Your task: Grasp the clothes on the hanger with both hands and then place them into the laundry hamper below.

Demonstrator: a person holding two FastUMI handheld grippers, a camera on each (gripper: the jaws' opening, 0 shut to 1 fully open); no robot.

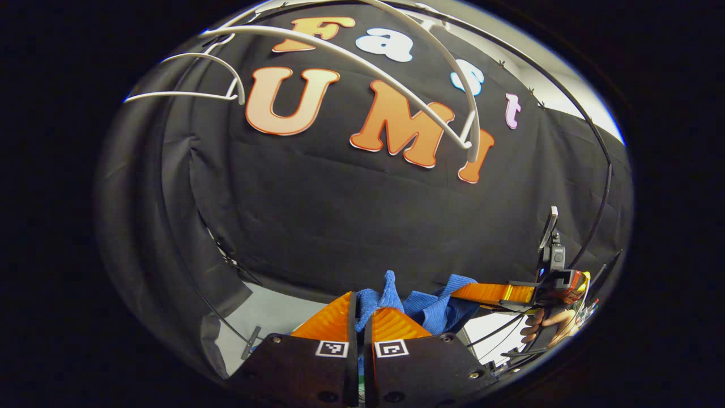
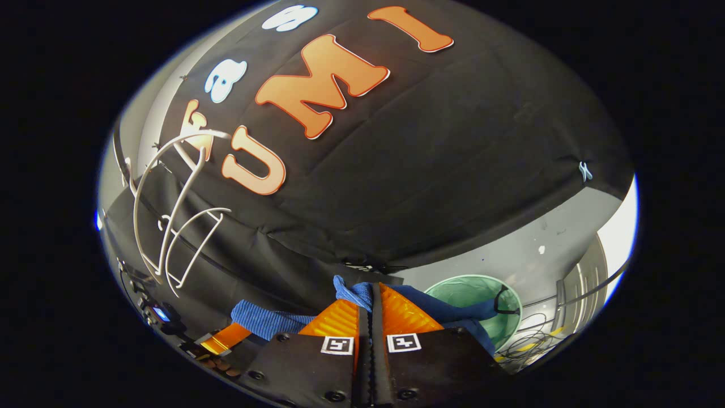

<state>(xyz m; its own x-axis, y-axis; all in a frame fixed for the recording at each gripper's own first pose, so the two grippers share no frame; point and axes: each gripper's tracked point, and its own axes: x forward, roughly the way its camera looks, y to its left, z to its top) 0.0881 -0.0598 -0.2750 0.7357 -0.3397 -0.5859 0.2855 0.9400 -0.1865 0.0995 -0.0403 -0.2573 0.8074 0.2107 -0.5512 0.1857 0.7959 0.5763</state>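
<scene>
Left gripper [image 1: 361, 317] low in the left gripper view, its 2 fingers pressed together on a bunched fold of the blue cloth [image 1: 430, 309], which pokes up between the tips and spills off toward the right. In that same view, right gripper [image 1: 493, 293] farther off at the right edge, reaching in level and meeting the far end of the cloth, with a hand [image 1: 546, 324] wrapped round its handle just below. Cloth slung between the 2 tools, clear of the white hanger [image 1: 362, 62], whose bare curved arms arch high overhead against the black cloth wall [image 1: 368, 226]. Pale floor [image 1: 266, 314] just visible below the wall's hem. In the right gripper view, right gripper [image 2: 371, 309] at the bottom with both fingers closed tight on a tuft of the blue cloth [image 2: 272, 322], the fabric running off left as a ribbed band and draping right as a darker fold. Left gripper [image 2: 226, 338] at lower left in this view, touching the band's far end; its jaw state not readable from here. Hanger [image 2: 170, 215] off to the left, tilted and well apart from the cloth. Green laundry hamper [image 2: 481, 300] down on the grey floor [image 2: 538, 249] at lower right, open-mouthed, partly behind the draped fold; cloth above and beside it, not inside. Loose cables [image 2: 538, 340] on the floor beside the hamper.
</scene>
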